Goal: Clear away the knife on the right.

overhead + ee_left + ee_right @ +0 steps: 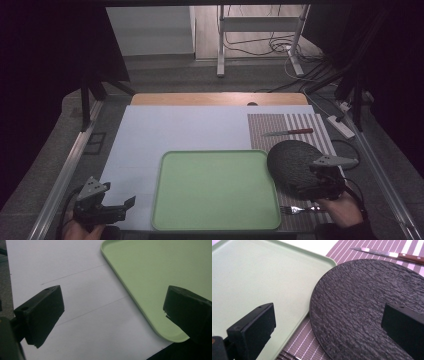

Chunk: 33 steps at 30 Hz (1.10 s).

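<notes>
Both grippers hang with jaws spread — the left gripper [116,207] at the desk's near-left corner, the right gripper [320,186] over the dark round plate [292,162] beside the green tray [215,190].

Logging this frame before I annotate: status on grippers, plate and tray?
Left gripper open, near tray's left edge. Right gripper open over dark plate. Green tray bare. Fork by right hand, knife beyond the plate.
</notes>
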Motion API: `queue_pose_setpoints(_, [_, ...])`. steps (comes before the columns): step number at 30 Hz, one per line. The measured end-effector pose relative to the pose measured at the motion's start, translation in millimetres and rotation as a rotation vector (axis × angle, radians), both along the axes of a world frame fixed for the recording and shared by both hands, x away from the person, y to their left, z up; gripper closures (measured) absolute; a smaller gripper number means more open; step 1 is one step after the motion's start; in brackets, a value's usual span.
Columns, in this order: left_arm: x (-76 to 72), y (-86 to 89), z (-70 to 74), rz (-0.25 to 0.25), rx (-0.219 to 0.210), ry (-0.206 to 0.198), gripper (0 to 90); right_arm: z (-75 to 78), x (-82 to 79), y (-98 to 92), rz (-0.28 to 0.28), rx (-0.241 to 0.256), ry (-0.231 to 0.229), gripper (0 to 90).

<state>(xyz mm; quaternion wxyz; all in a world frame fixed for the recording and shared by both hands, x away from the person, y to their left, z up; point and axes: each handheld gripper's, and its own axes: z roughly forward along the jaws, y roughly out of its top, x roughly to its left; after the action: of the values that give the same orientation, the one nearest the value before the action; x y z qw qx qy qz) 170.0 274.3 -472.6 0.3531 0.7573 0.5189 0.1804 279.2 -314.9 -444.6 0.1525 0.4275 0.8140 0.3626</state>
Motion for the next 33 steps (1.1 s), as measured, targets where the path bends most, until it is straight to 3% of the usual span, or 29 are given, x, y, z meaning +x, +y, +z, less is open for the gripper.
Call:
queue_pose_setpoints(10, [1.3,1.6,-0.7,-0.008,-0.018,0.012,4.0,1.6,18.7,-2.0,-0.013,0.006,0.008,0.0])
queue_pose_setpoints(20, [2.7,-0.8,-1.5,-0.015,-0.002,0.021,4.0,-1.1,38.4,-3.5,-0.031,0.013,0.022,0.0])
queue_pose_setpoints(33, [4.2,-2.8,-2.1,-0.012,0.019,0.035,2.4,-6.2,78.0,2.6,-0.051,-0.034,0.043,0.0])
